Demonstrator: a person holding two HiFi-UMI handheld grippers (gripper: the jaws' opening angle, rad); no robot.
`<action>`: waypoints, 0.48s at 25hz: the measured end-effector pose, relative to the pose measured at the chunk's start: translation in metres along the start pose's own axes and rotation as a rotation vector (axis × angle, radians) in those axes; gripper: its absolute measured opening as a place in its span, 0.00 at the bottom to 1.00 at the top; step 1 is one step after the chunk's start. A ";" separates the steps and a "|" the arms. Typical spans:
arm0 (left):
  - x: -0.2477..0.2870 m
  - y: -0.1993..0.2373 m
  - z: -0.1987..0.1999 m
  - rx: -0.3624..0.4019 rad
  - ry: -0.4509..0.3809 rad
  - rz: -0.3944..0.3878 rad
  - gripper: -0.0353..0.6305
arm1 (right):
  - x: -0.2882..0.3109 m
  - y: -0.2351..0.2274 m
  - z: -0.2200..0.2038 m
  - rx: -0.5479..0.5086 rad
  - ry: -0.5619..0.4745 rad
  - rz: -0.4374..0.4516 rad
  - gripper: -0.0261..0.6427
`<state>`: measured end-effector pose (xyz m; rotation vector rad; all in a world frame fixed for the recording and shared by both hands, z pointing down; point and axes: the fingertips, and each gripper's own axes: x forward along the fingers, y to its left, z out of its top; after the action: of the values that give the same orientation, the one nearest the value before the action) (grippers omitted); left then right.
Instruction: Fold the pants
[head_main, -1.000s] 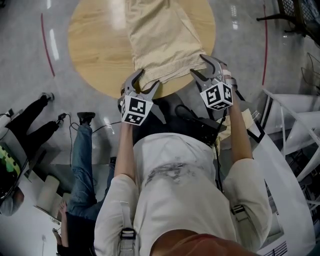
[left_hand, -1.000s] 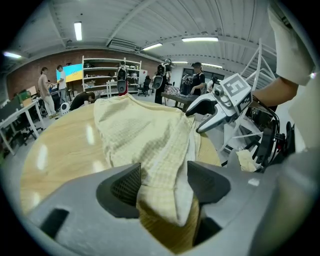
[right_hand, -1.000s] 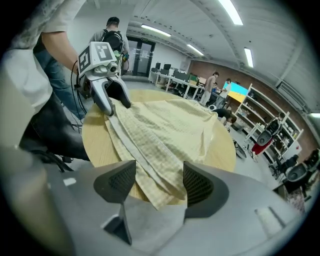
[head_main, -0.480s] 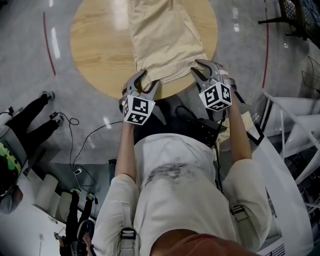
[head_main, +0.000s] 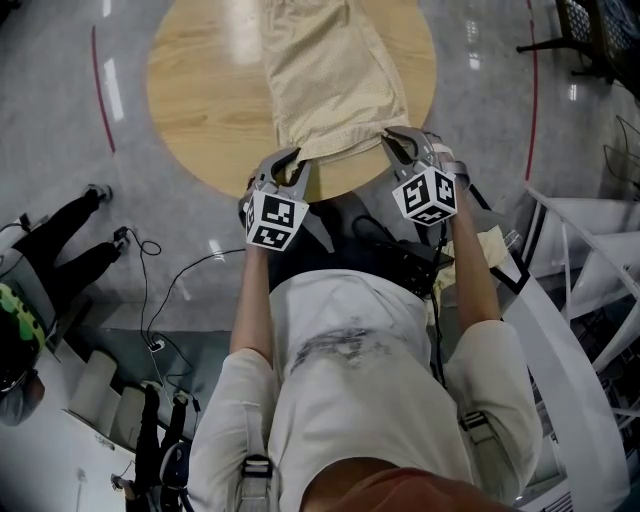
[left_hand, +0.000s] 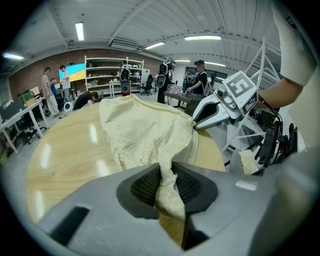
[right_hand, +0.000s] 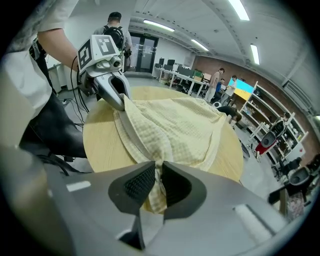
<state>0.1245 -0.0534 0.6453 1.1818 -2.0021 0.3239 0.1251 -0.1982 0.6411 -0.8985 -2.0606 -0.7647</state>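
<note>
Round wooden table (head_main: 200, 100) on grey floor (head_main: 480, 60), its 12 o'clock side cut off at the top of the head view. Beige pants (head_main: 335, 85) lie on it, running from the 6 o'clock rim toward 12 o'clock. Their far end is cut off too, so can't tell waist from leg ends.

Left gripper (head_main: 290, 162) at the pants' 7 o'clock corner: jaws have just been closing, pads pinch a bunched bit of fabric, plain in the left gripper view. Right gripper (head_main: 400, 142) at the 5 o'clock corner: jaws also just closing, clamped on a fold of the edge. Near edge partly hidden under both gripper bodies.

Bystander's legs (head_main: 60, 245) at 9 o'clock, rest out of view. Background people in the gripper views too small to detail.
</note>
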 end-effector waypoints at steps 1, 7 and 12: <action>-0.005 0.000 0.000 0.002 -0.001 -0.001 0.17 | -0.003 0.002 0.003 0.002 -0.001 0.002 0.11; -0.021 -0.004 -0.004 0.010 -0.009 -0.006 0.16 | -0.015 0.017 0.011 0.014 -0.009 0.016 0.11; -0.034 -0.012 -0.008 0.005 -0.012 -0.010 0.15 | -0.029 0.030 0.016 0.011 -0.016 0.024 0.11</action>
<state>0.1478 -0.0338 0.6236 1.1990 -2.0066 0.3169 0.1566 -0.1791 0.6151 -0.9241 -2.0623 -0.7354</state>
